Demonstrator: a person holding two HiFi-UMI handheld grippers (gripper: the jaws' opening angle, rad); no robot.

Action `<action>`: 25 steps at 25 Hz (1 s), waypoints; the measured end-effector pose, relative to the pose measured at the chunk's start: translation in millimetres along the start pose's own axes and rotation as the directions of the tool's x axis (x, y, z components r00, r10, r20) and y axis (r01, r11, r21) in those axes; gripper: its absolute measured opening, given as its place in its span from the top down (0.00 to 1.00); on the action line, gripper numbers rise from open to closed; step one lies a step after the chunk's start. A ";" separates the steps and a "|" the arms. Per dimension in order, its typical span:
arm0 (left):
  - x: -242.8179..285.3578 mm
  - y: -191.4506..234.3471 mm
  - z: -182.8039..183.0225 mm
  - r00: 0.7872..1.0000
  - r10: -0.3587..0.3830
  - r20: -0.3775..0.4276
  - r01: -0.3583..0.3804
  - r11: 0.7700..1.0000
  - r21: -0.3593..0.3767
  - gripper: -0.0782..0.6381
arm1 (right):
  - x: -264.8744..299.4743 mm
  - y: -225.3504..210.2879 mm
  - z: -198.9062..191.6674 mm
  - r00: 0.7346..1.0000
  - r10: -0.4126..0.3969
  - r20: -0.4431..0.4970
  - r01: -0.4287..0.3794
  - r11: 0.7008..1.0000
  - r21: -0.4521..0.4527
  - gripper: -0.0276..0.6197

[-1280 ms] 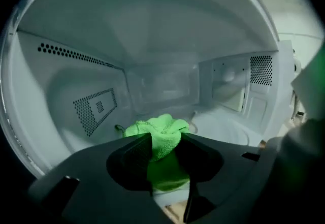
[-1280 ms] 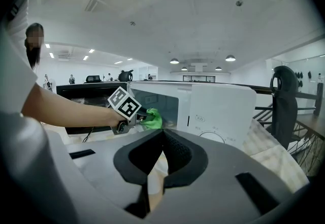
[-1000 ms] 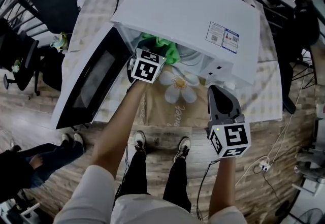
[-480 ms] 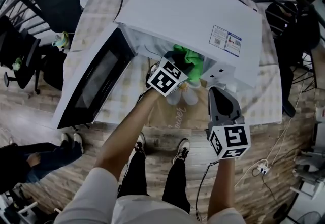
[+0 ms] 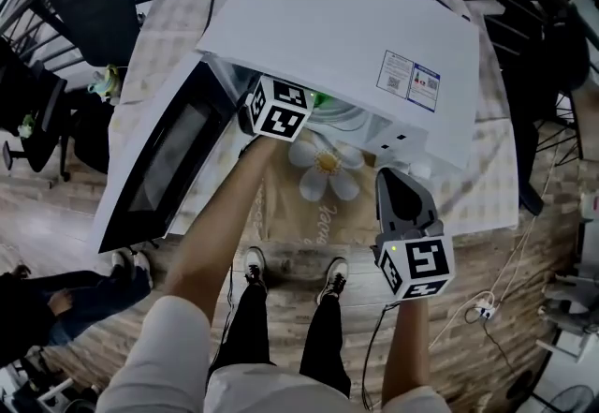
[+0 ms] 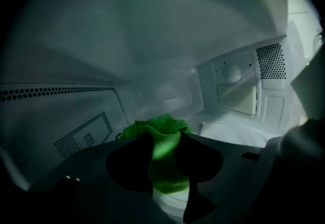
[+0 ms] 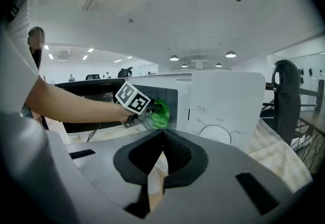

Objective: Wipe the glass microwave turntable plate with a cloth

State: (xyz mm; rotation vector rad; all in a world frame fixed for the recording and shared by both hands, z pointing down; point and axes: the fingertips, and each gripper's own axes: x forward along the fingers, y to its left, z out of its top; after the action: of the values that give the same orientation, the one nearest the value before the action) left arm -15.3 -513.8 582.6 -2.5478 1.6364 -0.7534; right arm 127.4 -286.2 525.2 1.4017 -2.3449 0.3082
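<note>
The white microwave oven [image 5: 346,27] stands on the cloth-covered surface [image 5: 309,205], its dark-windowed door [image 5: 159,168] swung wide. The round glass turntable plate [image 5: 348,113] lies on the cavity floor, only its front edge showing from above. The left gripper [image 6: 165,159] reaches well inside, jaws pinching a bright green cloth [image 6: 158,129] that bunches out ahead of them. To wipe well, I'd press that bunch flat onto the glass and sweep in arcs, lightly enough that the plate doesn't skid or lift. The right gripper [image 7: 161,153] hangs outside, jaws pressed together on nothing, free to steady the oven.
</note>
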 end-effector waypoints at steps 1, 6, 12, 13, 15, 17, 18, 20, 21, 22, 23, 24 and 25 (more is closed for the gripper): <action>7.6 0.5 -3.5 1.000 -0.004 -0.030 0.004 1.000 0.009 0.66 | 0.4 1.0 -1.2 1.000 0.004 -0.003 -0.004 1.000 -0.002 0.94; 21.4 -5.1 -32.4 0.983 -0.037 -0.182 0.040 0.999 0.012 0.66 | -2.8 2.2 -0.9 1.000 0.010 -0.001 -0.010 1.000 -0.008 0.94; -15.7 -17.4 -44.4 0.976 -0.063 -0.206 0.059 0.998 -0.026 0.66 | -16.1 5.4 12.3 1.000 0.008 0.019 -0.008 1.000 -0.017 0.93; -23.4 -22.4 -46.4 0.974 -0.073 -0.215 0.069 0.997 -0.027 0.66 | -19.5 5.9 17.4 1.000 0.007 0.026 -0.006 1.000 -0.019 0.93; -39.2 -34.3 -49.9 0.968 -0.098 -0.233 0.094 0.995 -0.029 0.66 | -28.6 8.0 29.7 0.999 0.004 0.041 -0.003 1.000 -0.028 0.93; -56.6 -45.4 -51.6 0.961 -0.131 -0.243 0.125 0.991 -0.042 0.66 | -39.9 11.5 44.7 0.999 0.000 0.053 0.002 0.999 -0.043 0.93; -66.7 -49.9 -50.5 0.959 -0.149 -0.239 0.140 0.989 -0.053 0.66 | -46.0 13.0 52.9 0.998 -0.004 0.058 0.007 0.999 -0.054 0.94; -90.7 -57.1 -42.5 0.962 -0.182 -0.204 0.168 0.982 -0.085 0.66 | -58.7 13.8 70.8 0.997 -0.016 0.071 0.021 0.997 -0.077 0.94; -104.5 -59.7 -36.1 0.965 -0.193 -0.176 0.177 0.979 -0.103 0.66 | -65.3 13.2 80.5 0.997 -0.024 0.080 0.031 0.995 -0.090 0.94; -119.9 -61.4 -28.8 0.970 -0.196 -0.147 0.179 0.976 -0.120 0.66 | -72.3 12.5 90.4 0.995 -0.034 0.090 0.044 0.993 -0.106 0.94; -136.8 -62.0 -21.2 0.974 -0.192 -0.119 0.175 0.975 -0.137 0.66 | -79.8 12.2 100.3 0.994 -0.044 0.099 0.056 0.991 -0.124 0.93; -154.5 -60.9 -12.8 0.979 -0.184 -0.093 0.168 0.973 -0.156 0.66 | -87.1 12.1 110.1 0.993 -0.053 0.108 0.068 0.988 -0.142 0.93; -171.5 -58.1 -3.4 0.982 -0.174 -0.065 0.160 0.971 -0.178 0.66 | -93.9 11.8 119.9 0.991 -0.060 0.117 0.079 0.984 -0.158 0.94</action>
State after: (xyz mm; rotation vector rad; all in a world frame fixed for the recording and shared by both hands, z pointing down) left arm -24.5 -339.1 535.5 -2.8421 1.5886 -0.7666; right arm 130.9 -251.5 376.4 1.4513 -2.3428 0.0189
